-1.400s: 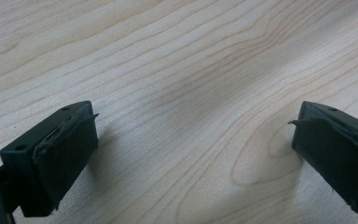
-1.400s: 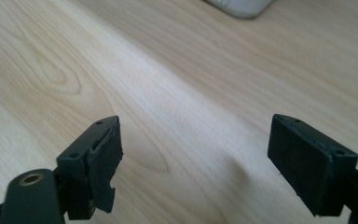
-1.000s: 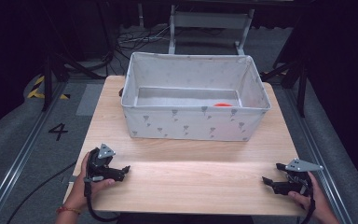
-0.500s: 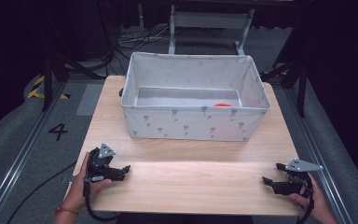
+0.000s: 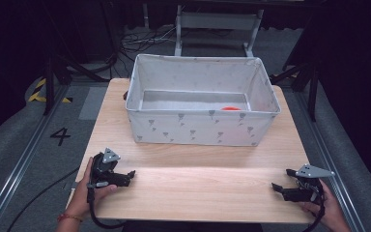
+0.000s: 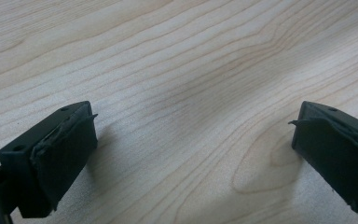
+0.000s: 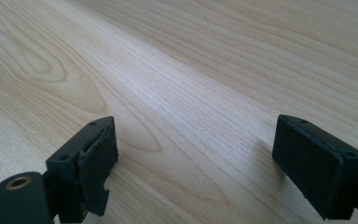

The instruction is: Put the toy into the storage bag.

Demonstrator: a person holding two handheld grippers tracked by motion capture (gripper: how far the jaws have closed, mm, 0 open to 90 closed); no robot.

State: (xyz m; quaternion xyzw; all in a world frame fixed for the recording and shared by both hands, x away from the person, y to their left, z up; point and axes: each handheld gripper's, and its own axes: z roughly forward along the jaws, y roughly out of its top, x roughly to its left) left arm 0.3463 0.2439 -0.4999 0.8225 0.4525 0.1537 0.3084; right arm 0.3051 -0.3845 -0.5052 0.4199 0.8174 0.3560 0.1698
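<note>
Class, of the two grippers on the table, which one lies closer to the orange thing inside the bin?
The right gripper: the orange thing sits toward the bin's right end.

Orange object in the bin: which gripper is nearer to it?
Right. The orange object lies in the fabric bin's right half. The right gripper rests at the table's near right corner; the left gripper sits near the left corner, farther across.

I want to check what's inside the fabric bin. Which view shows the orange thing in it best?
The high view: it looks down into the bin, where the orange thing lies by the right wall. Both gripper views face bare tabletop.
</note>
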